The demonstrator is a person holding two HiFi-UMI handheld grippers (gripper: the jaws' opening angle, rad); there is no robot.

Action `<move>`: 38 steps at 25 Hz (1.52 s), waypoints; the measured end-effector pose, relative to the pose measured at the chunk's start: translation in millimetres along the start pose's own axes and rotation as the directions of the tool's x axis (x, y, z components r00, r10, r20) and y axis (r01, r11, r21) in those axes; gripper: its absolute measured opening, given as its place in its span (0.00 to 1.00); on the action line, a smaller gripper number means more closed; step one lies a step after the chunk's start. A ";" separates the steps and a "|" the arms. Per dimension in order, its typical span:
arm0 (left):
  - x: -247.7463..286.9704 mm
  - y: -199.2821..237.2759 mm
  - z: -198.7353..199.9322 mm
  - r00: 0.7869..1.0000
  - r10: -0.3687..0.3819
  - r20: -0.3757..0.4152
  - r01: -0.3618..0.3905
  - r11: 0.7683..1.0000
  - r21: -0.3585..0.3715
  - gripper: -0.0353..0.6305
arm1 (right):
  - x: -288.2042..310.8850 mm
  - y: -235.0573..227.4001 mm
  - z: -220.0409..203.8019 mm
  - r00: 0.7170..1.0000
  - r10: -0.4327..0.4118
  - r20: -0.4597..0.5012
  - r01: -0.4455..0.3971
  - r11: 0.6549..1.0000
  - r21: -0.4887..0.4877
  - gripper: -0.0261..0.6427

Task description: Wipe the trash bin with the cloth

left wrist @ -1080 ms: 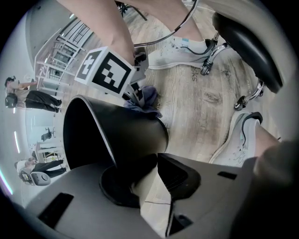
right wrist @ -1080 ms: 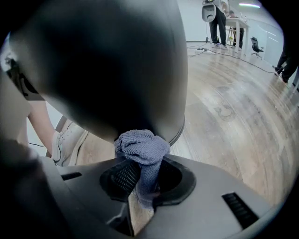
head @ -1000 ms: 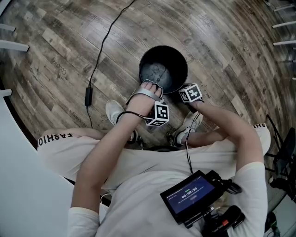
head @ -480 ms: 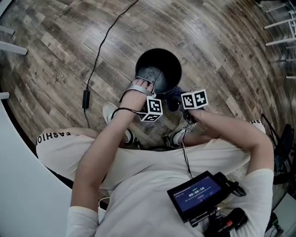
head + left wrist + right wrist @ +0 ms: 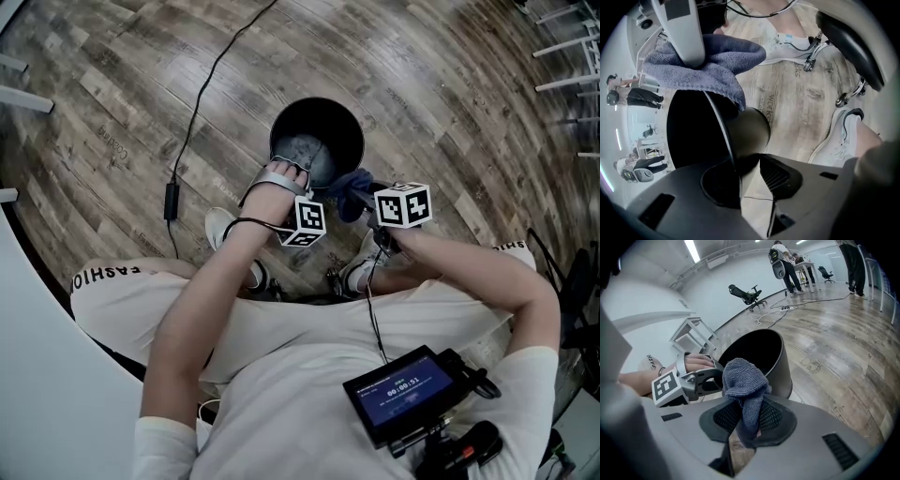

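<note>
Cloth (image 5: 743, 380) between right tongs (image 5: 749, 417), beside bin (image 5: 786, 369)

Black bin (image 5: 328, 122), blue-grey cloth (image 5: 743, 380)

Pinching a bunched blue-grey cloth (image 5: 743, 376) between the right tool's (image 5: 745, 425) jaws and holding it just in front of the rim of the black trash bin (image 5: 785, 369) standing upright on the wooden floor (image 5: 834, 348).

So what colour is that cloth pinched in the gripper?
Dusky blue-grey, a plain terry cloth; the right gripper view shows it best.
</note>
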State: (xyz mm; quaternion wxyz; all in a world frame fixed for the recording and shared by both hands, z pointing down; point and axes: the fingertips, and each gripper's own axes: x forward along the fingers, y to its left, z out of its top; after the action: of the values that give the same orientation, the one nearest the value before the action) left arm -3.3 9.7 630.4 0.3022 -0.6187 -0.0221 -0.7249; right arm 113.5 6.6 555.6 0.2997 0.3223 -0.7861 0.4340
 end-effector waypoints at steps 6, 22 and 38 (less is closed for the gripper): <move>-0.3 -5.6 6.4 1.000 0.000 -0.007 0.000 0.999 0.034 0.22 | 26.7 -16.9 -15.9 0.998 -0.021 -0.056 0.019 0.999 -0.038 0.15; 0.9 -3.5 15.8 1.000 -0.005 0.011 0.004 0.999 0.041 0.20 | 96.2 -72.8 -47.2 0.986 -0.067 -0.154 0.038 0.983 -0.179 0.15; -2.9 0.2 21.6 0.999 -0.016 0.033 0.015 1.000 0.018 0.20 | 163.2 -135.3 -75.9 0.968 -0.190 -0.165 0.134 0.944 -0.301 0.15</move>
State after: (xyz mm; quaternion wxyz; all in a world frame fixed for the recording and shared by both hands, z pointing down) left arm 16.1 19.4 632.8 0.3015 -0.6277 -0.0381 -0.7167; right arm 131.7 -23.4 778.0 0.4525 0.2955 -0.7789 0.3182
